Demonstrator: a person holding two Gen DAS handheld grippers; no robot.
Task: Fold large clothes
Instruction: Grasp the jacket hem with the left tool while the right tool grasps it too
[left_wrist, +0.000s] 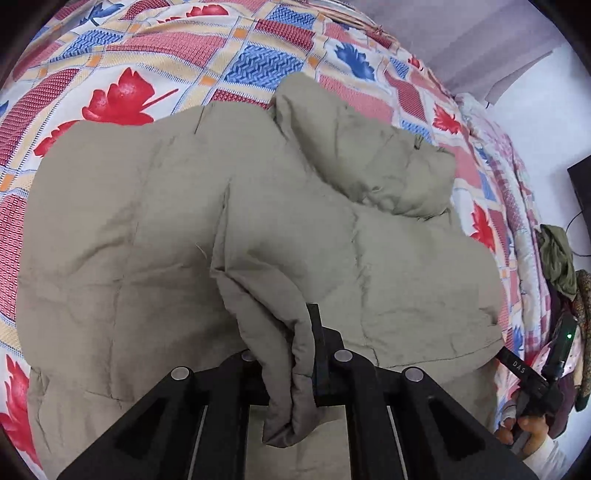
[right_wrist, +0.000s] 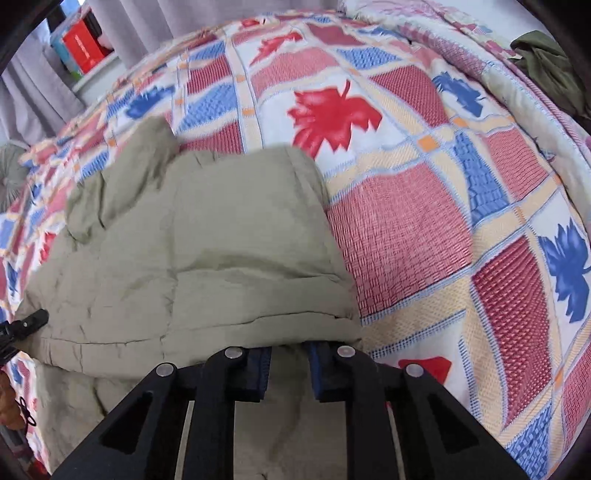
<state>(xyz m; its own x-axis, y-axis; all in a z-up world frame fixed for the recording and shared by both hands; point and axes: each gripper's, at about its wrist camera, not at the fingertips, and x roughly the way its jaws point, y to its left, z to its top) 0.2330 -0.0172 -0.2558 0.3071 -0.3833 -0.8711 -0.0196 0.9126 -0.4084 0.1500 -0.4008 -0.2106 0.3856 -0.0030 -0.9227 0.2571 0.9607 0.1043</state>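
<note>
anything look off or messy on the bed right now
Nothing damaged or spilled. The khaki padded jacket lies rumpled on the patterned quilt, one sleeve flopped across its top corner. A dark green garment sits bunched at the bed's far edge.

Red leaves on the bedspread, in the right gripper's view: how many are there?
3: one large leaf beyond the khaki jacket, a smaller one farther back, and part of one near the gripper. The jacket may hide others.

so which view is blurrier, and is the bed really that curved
Right wrist view: motion smear across the bedspread and khaki jacket. Left wrist view: sharp, jacket seams crisp. The bulge in both is fisheye distortion, with dark corners.
</note>
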